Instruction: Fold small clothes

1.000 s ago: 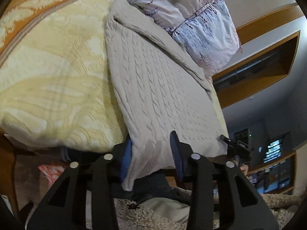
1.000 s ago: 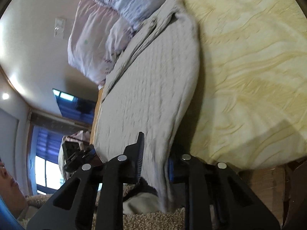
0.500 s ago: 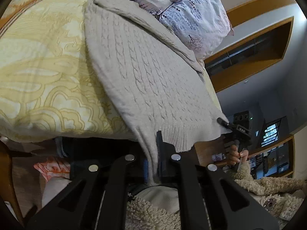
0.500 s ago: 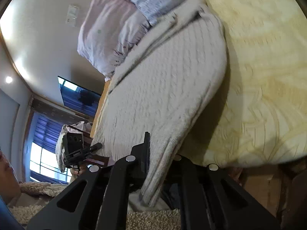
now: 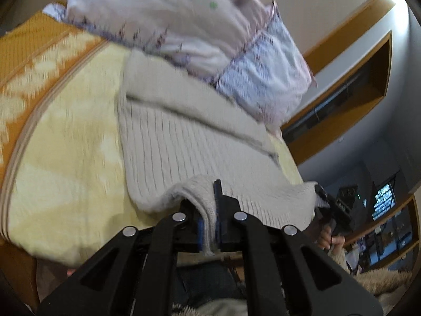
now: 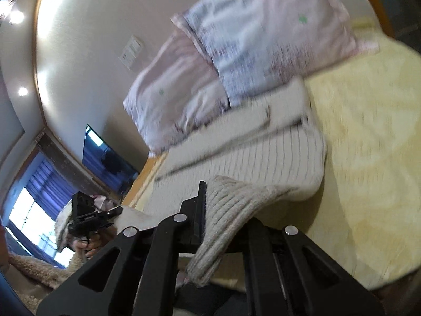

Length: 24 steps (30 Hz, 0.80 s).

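Note:
A beige cable-knit sweater (image 5: 189, 142) lies on a yellow bedspread (image 5: 68, 152). My left gripper (image 5: 209, 218) is shut on the sweater's near hem at one corner and holds it lifted above the bed. My right gripper (image 6: 223, 210) is shut on the hem's other corner, also lifted; the knit (image 6: 236, 205) drapes over its fingers. Each gripper shows in the other's view, at the far right of the left wrist view (image 5: 334, 208) and the left of the right wrist view (image 6: 89, 216). The raised hem curls toward the sweater's upper part (image 6: 263, 142).
Floral pillows (image 5: 210, 39) lie at the head of the bed just beyond the sweater; they also show in the right wrist view (image 6: 250, 52). An orange bed border (image 5: 23, 60) is at the left. A wall screen (image 6: 105, 158) and a window (image 6: 29, 216) are far off.
Both grippers closed on the sweater's hem, then lifted it and carried it forward over the bed toward the pillows. The hem now folds up off the bed edge.

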Available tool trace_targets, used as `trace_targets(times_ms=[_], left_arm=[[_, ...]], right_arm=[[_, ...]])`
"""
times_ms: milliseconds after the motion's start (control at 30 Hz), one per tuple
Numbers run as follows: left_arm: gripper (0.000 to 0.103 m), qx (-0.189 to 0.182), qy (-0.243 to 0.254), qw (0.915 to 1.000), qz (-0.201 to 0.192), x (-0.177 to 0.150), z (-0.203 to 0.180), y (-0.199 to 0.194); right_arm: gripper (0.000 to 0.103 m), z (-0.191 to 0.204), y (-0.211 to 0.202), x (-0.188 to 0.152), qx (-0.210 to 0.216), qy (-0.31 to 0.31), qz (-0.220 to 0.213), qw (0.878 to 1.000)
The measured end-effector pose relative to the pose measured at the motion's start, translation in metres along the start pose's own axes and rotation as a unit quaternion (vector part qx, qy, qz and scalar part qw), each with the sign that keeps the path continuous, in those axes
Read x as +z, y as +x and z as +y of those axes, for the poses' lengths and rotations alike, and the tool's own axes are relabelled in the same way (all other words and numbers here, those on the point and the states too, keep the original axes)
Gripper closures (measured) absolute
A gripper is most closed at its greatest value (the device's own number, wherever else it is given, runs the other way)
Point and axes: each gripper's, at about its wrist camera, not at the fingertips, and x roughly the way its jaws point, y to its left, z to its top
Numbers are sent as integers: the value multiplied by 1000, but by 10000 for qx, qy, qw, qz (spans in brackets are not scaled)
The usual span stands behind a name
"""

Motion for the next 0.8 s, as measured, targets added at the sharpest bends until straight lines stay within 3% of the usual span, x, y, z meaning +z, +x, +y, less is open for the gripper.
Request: trace_targets(times_ms=[100,400,800], left_arm=[[97,70,38,9998,-207,23,-3,-1],[97,347,374,9975,-494,77,-17,16],[97,704,404,9941,-723,154,-12,69]], right_arm=[[97,5,0,14,10,-167,-281,9995],[97,16,17,46,-120,-483,-495,9975],[97,14,67,98,-777,-830,-581,9918]])
